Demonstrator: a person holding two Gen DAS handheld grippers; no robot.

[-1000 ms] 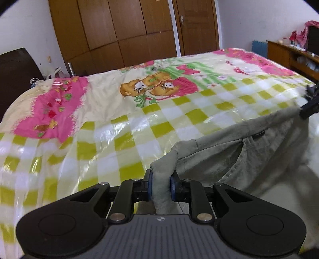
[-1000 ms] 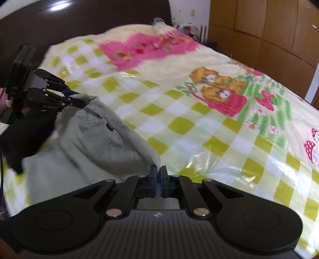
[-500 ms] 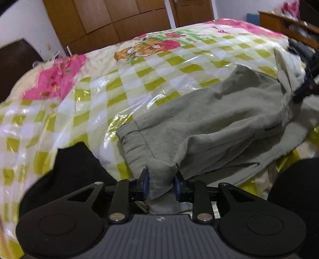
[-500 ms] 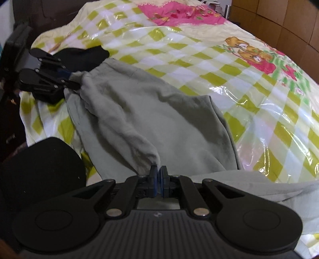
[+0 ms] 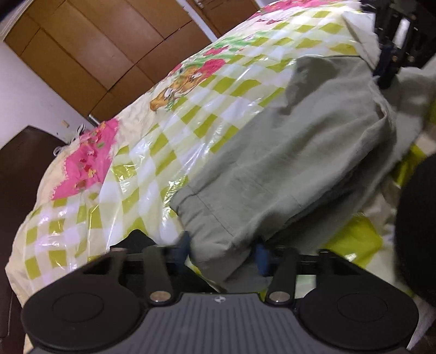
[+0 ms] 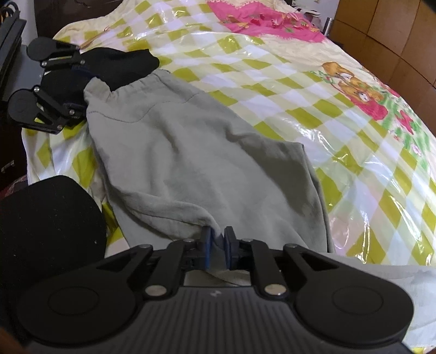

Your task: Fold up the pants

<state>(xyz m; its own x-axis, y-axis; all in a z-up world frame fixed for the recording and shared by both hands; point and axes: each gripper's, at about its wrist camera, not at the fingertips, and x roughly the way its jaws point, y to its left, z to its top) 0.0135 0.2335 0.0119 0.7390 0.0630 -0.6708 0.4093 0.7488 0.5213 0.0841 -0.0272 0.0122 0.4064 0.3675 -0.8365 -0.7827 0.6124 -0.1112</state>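
pants: soft, light, limp | grip waistband corners | left gripper fingers just parted, cloth loose between | right gripper fingers just easing apart, hem between

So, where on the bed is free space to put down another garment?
Free: the checked bedspread beyond the grey pants, up to the pink patch and the bear print. Crowded: the near edge, with both grippers and black cloth.

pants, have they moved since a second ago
Yes. The grey pants hung lifted above the checked bed cover a second ago; now they lie spread flat on it, lowered toward its near edge, beside the black garment.
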